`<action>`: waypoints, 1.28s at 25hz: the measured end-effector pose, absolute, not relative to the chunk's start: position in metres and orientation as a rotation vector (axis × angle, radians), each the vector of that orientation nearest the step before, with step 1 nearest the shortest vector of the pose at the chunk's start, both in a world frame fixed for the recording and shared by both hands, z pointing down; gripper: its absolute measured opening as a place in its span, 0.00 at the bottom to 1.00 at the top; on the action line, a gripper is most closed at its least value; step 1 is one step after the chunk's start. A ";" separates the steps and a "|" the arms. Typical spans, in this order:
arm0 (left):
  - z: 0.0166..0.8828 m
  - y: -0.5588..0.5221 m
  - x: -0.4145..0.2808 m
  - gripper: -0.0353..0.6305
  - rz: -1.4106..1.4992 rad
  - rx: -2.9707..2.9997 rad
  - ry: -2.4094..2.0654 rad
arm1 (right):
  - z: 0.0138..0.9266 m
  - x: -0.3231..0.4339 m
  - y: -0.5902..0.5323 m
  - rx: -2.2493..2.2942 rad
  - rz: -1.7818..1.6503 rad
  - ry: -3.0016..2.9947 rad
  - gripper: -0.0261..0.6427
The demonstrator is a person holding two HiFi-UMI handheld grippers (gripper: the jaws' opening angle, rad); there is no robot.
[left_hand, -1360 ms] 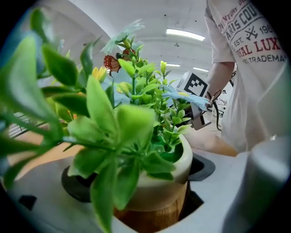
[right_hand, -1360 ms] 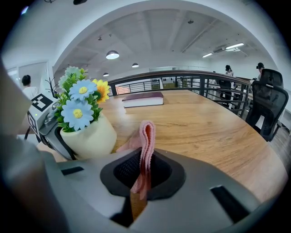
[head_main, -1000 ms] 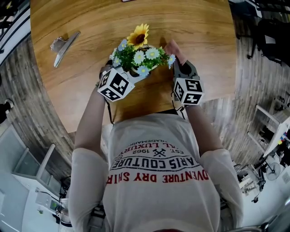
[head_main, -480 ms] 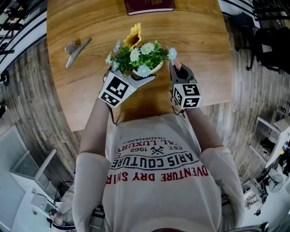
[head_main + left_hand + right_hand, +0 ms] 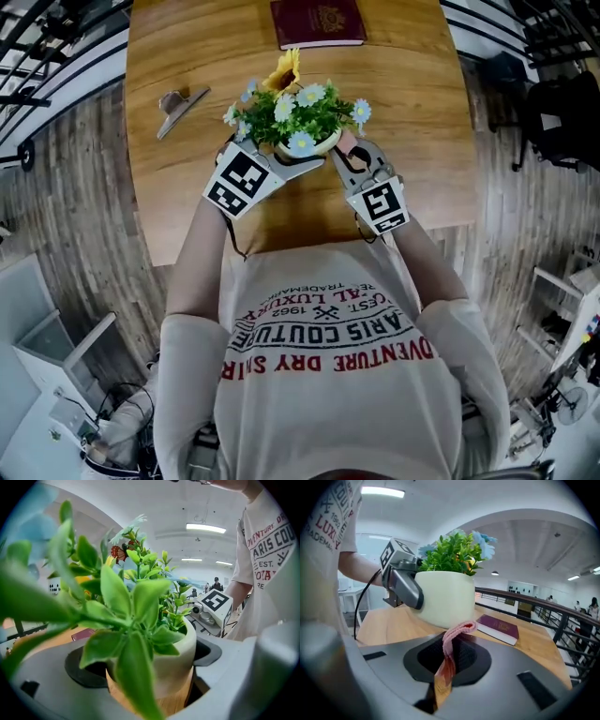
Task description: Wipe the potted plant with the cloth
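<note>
The potted plant (image 5: 298, 114) on the desk (image 5: 178, 197) is clamped at its pot by the left hand-held gripper (image 5: 287, 167). A pink cloth (image 5: 452, 641) is pinched by the right hand-held gripper (image 5: 348, 156) beside it.

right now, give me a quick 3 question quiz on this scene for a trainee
1. True or false: the right gripper pinches a pink cloth.
2. What stands between the jaws of the left gripper? A. a book B. the potted plant C. nothing
3. Fill in: seen from the person, the dark red book lies on the wooden table on the plant's ___ side.
Key: 1 true; 2 B; 3 far
</note>
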State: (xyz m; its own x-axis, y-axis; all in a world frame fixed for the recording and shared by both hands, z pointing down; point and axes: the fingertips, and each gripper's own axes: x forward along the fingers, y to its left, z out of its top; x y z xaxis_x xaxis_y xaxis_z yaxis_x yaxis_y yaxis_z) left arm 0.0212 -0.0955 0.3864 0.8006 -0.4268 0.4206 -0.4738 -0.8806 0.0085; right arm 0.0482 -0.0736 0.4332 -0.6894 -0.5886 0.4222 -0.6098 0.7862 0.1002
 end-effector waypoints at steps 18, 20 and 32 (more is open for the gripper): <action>0.358 -0.075 0.015 0.84 0.470 2.834 -0.731 | 0.405 0.003 -0.051 0.730 -0.055 -2.768 0.09; 0.355 -0.076 0.016 0.84 0.449 2.832 -0.736 | 0.402 -0.002 -0.049 0.718 -0.057 -2.782 0.09; 0.356 -0.082 0.015 0.84 0.429 2.808 -0.811 | 0.401 -0.007 -0.034 0.676 0.059 -2.832 0.09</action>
State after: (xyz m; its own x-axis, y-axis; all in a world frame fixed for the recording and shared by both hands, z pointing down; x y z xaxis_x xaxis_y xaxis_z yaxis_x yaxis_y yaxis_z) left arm 0.0155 -0.0822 0.3560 0.8089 -0.4900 0.3247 -0.5441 -0.8332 0.0981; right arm -0.0073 -0.0339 0.4013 -0.8674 -0.4411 0.2302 -0.4504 0.8927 0.0137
